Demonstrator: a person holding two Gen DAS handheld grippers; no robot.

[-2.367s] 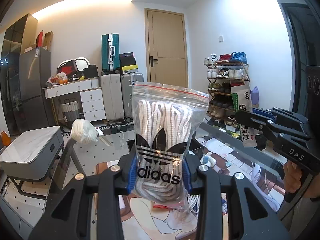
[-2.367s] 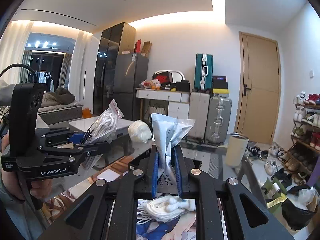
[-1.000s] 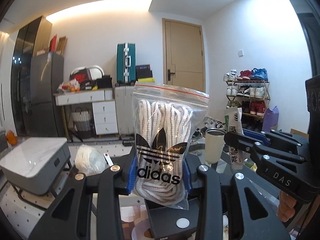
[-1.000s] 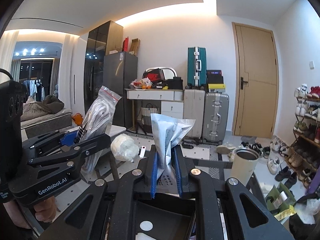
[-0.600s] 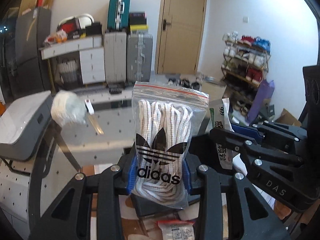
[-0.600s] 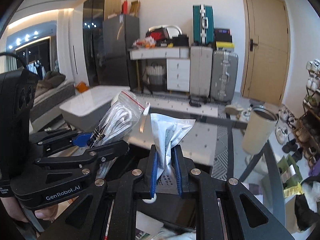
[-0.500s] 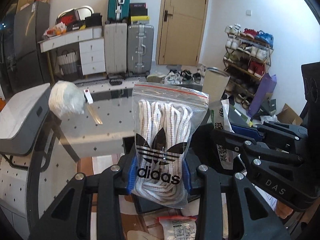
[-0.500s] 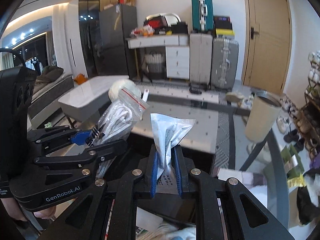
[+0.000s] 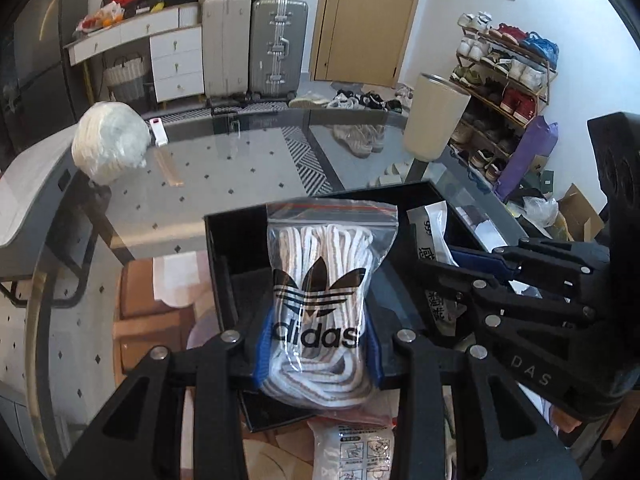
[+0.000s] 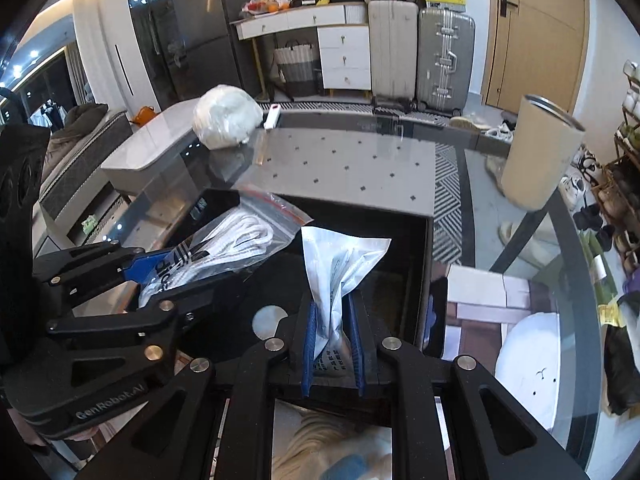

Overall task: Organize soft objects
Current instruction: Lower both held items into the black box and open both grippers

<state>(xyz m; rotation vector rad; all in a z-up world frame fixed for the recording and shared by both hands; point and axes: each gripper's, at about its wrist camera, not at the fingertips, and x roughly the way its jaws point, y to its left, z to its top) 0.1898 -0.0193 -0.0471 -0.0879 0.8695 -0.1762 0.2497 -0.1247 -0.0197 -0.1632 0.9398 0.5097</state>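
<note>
A: What did the left gripper [image 9: 318,354] have?

B: A clear zip bag [image 9: 326,296] of white laces, printed with a black trefoil logo. The blue pads pinched its lower half from both sides, and the bag stood upright above the black box [image 9: 236,268] that sat on the glass worktop [image 9: 208,176]

A: And the right gripper [image 10: 332,346]?

B: Its jaws were pressed together on a white pouch [image 10: 340,268] with printed text. The crumpled top of the pouch stuck up over the open box; the lower end ran down between the pads

A: So both items were off the worktop?

B: Yes, each was held in the air over the box, side by side, the lace bag to the left of the pouch. In the right view the lace bag leaned towards the pouch, but the two were apart

A: What was inside the box?

B: Mostly dark; a round pale disc [image 10: 269,321] showed on its floor

A: Anything else lying around?

B: A white wrapped bundle [image 9: 110,146] at the far left edge of the worktop, with a small white tag [image 9: 157,136] just beside it. A beige tumbler [image 9: 436,118] stood at the far right edge. Another printed packet [image 9: 352,452] lay under the left gripper, just in front of the box

A: Any hands visible?

B: Only a sliver of fingers low beside each gripper body, too little to describe
</note>
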